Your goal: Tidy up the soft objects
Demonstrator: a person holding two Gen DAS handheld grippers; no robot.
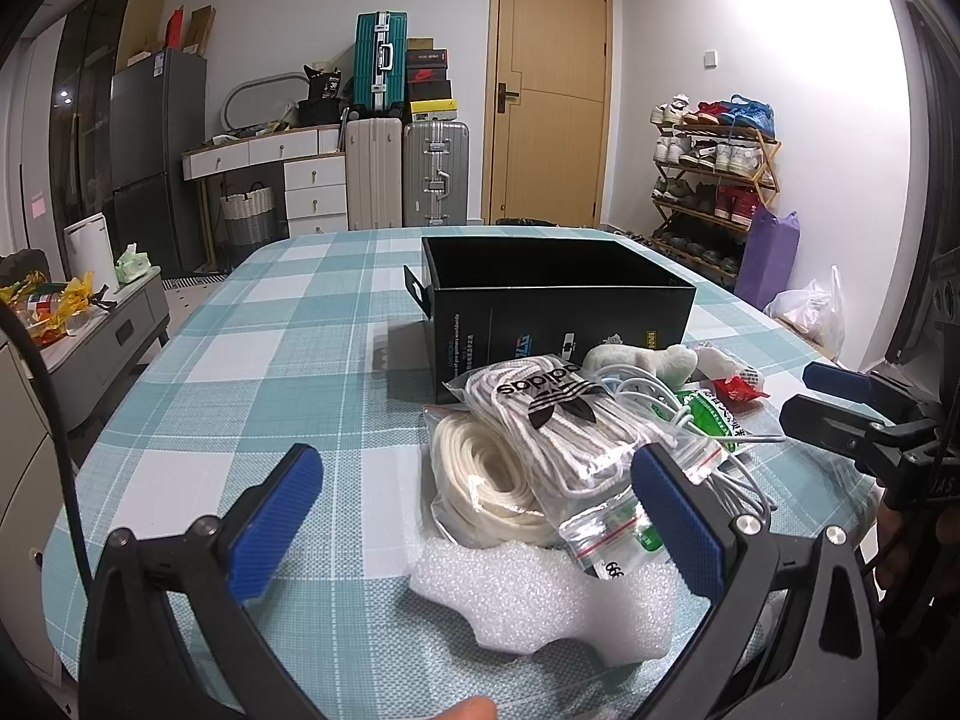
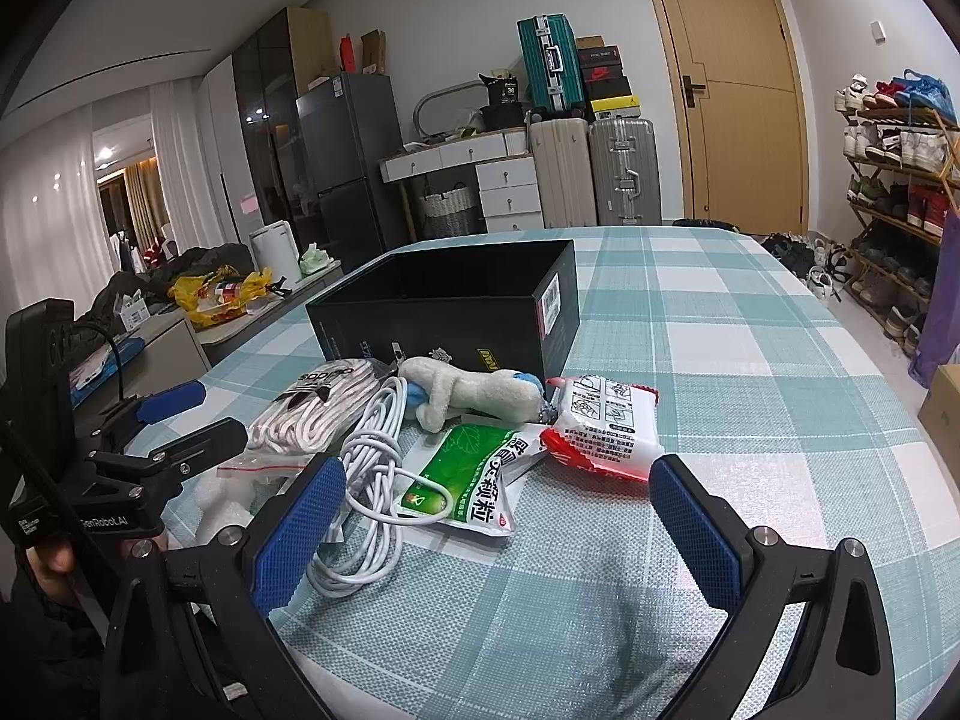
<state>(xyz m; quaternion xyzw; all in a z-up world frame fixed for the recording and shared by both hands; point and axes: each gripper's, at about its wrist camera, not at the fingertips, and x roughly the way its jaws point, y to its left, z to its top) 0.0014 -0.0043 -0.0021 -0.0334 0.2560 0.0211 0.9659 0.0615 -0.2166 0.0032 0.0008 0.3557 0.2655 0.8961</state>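
One black box (image 1: 561, 306) stands open-topped on the checked tablecloth (image 1: 270, 360); its interior reads dark, and nothing can be made out inside it. Just in front of the box lies a single heap of soft items. Counted: one bag of white laces (image 1: 558, 420) with a printed logo, one coil of cream cord (image 1: 486, 474), one white cable (image 2: 372, 480) (loosely looped), one plush toy (image 2: 474, 393) touching the box front, one green sachet (image 2: 474, 480), one red-and-white packet (image 2: 606, 426), and one piece of white foam (image 1: 540, 600) nearest the left wrist camera. A clear zip bag (image 1: 606, 534) lies under the laces.

Left gripper (image 1: 480, 516): jaws spread wide, holding nothing; its fingers flank the foam and the cream cord. Right gripper (image 2: 498, 534): jaws likewise wide apart and holding nothing, with the cable beside its left finger and the red-and-white packet just beyond its right.
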